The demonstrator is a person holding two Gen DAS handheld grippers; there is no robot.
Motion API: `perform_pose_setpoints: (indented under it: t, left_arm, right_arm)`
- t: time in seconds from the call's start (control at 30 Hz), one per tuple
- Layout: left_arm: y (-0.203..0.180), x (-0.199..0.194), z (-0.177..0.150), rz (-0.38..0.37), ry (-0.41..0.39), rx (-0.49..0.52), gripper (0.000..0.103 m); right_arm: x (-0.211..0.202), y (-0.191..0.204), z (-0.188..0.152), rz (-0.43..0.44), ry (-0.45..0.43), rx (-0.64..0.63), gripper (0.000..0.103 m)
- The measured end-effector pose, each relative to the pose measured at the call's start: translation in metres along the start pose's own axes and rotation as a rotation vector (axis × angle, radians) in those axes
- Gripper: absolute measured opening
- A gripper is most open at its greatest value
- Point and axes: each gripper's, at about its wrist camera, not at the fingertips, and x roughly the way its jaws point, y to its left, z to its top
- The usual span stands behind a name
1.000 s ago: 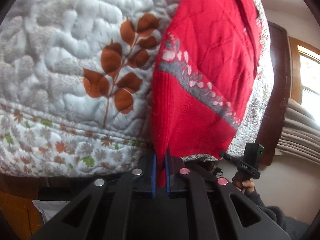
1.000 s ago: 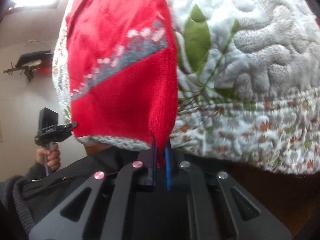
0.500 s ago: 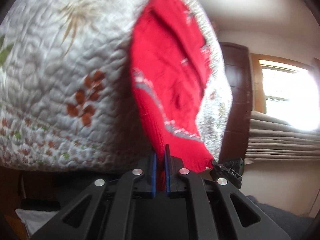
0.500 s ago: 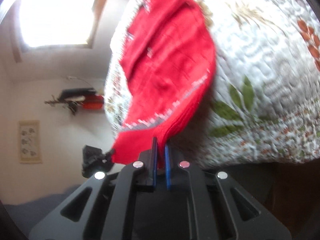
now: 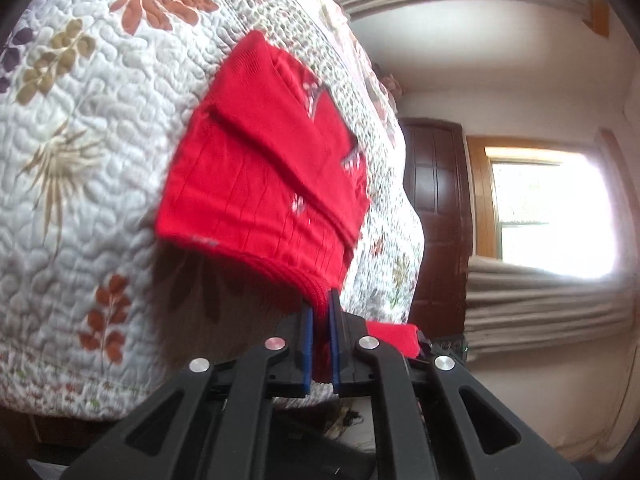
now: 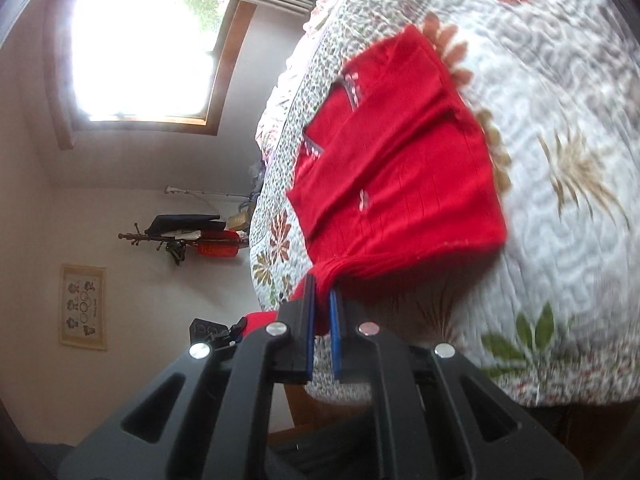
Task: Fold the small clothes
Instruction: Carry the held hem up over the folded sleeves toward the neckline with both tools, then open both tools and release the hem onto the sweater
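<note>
Left wrist view: the left gripper (image 5: 320, 312) was clenched on the near edge of the red garment (image 5: 260, 184), as was the right gripper (image 6: 322, 304) in its own view. A second earlier the hem hung over the near side of the quilted bed (image 5: 80, 200); it was now carried up and toward the far side, doubled over the rest lying on the quilt. The lengthwise fold appeared nearly laid; release and smoothing probably remained.
</note>
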Motion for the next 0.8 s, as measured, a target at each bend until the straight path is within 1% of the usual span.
perform_pose_setpoints:
  t: [0.1,0.2,0.3,0.53,0.7,0.77,0.8]
  left_arm:
    - [0.008,0.013,0.026,0.005,-0.019,-0.059,0.006]
    - [0.025,0.028,0.051,0.012,-0.032,-0.146,0.006]
    - [0.041,0.046,0.073,0.029,-0.028,-0.207,0.006]
    - [0.072,0.088,0.114,0.065,-0.009,-0.305,0.006]
    - [0.08,0.109,0.139,0.092,0.005,-0.329,0.008]
    - [0.085,0.114,0.148,0.103,0.011,-0.349,0.022]
    - [0.087,0.115,0.152,0.1,0.008,-0.351,0.043]
  right_arm:
    - [0.012,-0.002,0.025,-0.01,0.002,0.019,0.005]
    - [0.028,-0.012,0.049,-0.044,0.015,0.046,0.005]
    - [0.048,-0.024,0.071,-0.083,0.035,0.074,0.005]
    - [0.088,-0.05,0.118,-0.173,0.072,0.121,0.005]
    - [0.112,-0.057,0.147,-0.208,0.088,0.123,0.006]
    - [0.118,-0.061,0.158,-0.221,0.082,0.125,0.018]
    - [0.118,-0.061,0.163,-0.22,0.077,0.122,0.037]
